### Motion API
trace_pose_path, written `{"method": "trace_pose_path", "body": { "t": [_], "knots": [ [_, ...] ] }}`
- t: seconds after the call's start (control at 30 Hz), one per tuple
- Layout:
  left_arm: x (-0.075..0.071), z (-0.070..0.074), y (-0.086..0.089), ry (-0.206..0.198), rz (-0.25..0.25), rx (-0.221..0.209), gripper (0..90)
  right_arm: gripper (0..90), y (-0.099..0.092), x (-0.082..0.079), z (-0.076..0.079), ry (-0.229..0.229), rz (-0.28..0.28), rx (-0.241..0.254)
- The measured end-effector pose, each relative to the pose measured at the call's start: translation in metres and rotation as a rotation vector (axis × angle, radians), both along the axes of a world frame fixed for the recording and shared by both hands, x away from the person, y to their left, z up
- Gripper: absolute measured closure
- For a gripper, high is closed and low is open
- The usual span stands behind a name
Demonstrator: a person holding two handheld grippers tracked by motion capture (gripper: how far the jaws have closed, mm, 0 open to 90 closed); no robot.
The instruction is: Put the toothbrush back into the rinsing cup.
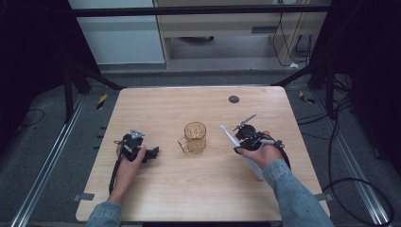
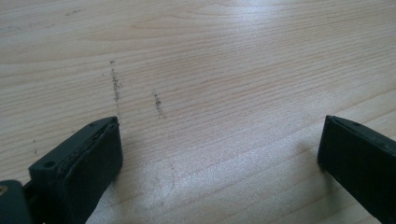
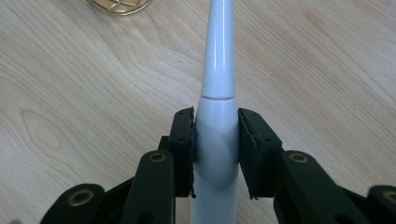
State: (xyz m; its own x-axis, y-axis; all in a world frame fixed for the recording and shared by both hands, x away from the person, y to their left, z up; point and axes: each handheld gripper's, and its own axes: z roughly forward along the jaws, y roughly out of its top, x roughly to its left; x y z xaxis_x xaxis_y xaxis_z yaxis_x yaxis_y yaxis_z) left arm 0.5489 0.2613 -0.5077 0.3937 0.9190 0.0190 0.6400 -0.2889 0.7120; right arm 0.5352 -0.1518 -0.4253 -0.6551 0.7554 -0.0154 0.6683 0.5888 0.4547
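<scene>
- High view: I sit at a light wooden table [image 1: 198,189], my forearms coming in from six o'clock. My right gripper [image 1: 241,137] is at about four o'clock from the table's middle, clamped around a white electric toothbrush [image 1: 236,144]. The toothbrush lies slanted, its thin neck pointing toward ten o'clock and its thicker handle running back to five o'clock under my hand. An amber glass mug [image 1: 195,137] stands upright near the table's middle, at nine o'clock from the toothbrush's tip and apart from it; its handle faces eight o'clock. My left gripper [image 1: 150,152] is at nine o'clock from the mug, low over the table, holding nothing. A small dark round disc [image 1: 233,99] sits in the tabletop at twelve o'clock, well apart from the mug.
- Left gripper view: my two black jaws stand wide apart, one at seven o'clock, one at four o'clock, with bare scuffed wood between them.
- Right gripper view: my jaws press on both sides of the toothbrush's white handle, just below its seam; the neck runs up to twelve o'clock. The mug's golden rim peeks in at eleven o'clock.
</scene>
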Motion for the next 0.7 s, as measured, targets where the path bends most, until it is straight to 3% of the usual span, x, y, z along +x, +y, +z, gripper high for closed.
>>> {"method": "trace_pose_path", "body": {
  "t": [0.23,0.47,0.7],
  "knots": [
    [0.0,0.0,0.0,0.0,0.0,0.0,0.0,67.9,-0.001,0.003,0.011,-0.003,-0.017,0.01],
    [0.0,0.0,0.0,0.0,0.0,0.0,0.0,67.9,-0.005,0.004,0.022,-0.018,-0.05,0.06],
    [0.0,0.0,0.0,-0.001,0.0,0.001,0.0,67.9,-0.006,0.001,0.034,-0.045,-0.036,0.102]
  ]
}}
